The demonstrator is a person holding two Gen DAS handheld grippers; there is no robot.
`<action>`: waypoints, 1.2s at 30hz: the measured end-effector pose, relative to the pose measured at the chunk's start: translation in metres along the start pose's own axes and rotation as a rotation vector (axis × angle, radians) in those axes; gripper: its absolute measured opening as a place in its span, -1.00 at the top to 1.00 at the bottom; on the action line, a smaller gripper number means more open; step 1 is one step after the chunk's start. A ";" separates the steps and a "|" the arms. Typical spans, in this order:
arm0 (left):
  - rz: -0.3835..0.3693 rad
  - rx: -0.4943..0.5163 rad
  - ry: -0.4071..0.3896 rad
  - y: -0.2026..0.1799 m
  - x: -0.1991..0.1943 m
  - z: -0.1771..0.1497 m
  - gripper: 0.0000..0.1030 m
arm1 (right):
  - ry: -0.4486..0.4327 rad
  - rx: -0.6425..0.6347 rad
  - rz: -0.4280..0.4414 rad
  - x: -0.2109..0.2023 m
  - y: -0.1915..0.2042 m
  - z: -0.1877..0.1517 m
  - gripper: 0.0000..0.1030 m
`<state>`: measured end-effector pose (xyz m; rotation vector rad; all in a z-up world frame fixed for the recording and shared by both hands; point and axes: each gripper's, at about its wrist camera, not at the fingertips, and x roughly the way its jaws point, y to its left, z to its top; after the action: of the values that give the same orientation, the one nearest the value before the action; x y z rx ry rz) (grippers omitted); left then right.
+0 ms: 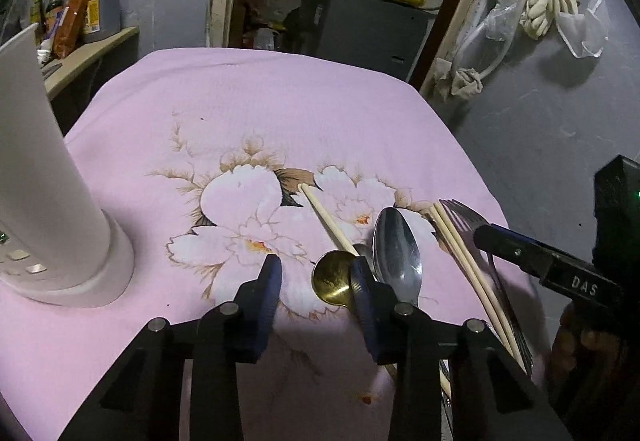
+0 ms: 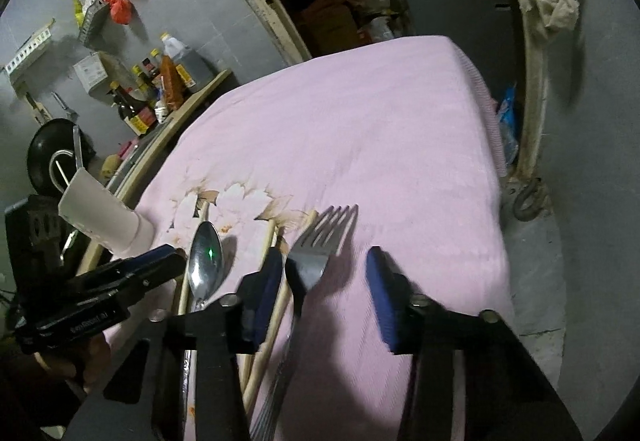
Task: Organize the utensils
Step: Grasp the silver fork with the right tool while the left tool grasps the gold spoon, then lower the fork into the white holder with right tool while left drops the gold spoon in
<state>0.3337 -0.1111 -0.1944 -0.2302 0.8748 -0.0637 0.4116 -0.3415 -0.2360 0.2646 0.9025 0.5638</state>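
Utensils lie on a pink flowered cloth (image 1: 280, 101). In the left wrist view a gold spoon (image 1: 332, 279), a steel spoon (image 1: 396, 253), a single chopstick (image 1: 326, 219), a chopstick pair (image 1: 468, 265) and a fork (image 1: 466, 213) lie in a row. My left gripper (image 1: 316, 281) is open and empty, its right finger over the gold spoon. In the right wrist view my right gripper (image 2: 324, 281) is open over the fork (image 2: 320, 245), with the chopsticks (image 2: 280, 305) by its left finger and the steel spoon (image 2: 205, 261) further left.
A white cylindrical utensil holder (image 1: 44, 177) stands at the cloth's left side; it also shows in the right wrist view (image 2: 104, 217). A side counter with sauce bottles (image 2: 160, 81) is left of the table. The table's right edge (image 2: 496, 169) drops to a grey floor.
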 end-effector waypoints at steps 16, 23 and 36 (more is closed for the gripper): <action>-0.033 0.041 0.054 -0.002 -0.001 0.010 0.91 | 0.146 0.070 0.088 0.031 0.010 0.014 0.82; 0.006 0.058 0.047 -0.009 -0.017 0.017 0.93 | 0.090 0.086 0.066 0.017 0.028 0.012 0.87; 0.063 0.140 -0.036 -0.015 -0.063 0.030 0.93 | -0.094 0.109 -0.058 -0.046 0.047 0.006 0.93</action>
<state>0.3175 -0.1115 -0.1250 -0.0729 0.8377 -0.0621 0.3774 -0.3284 -0.1814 0.3596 0.8483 0.4453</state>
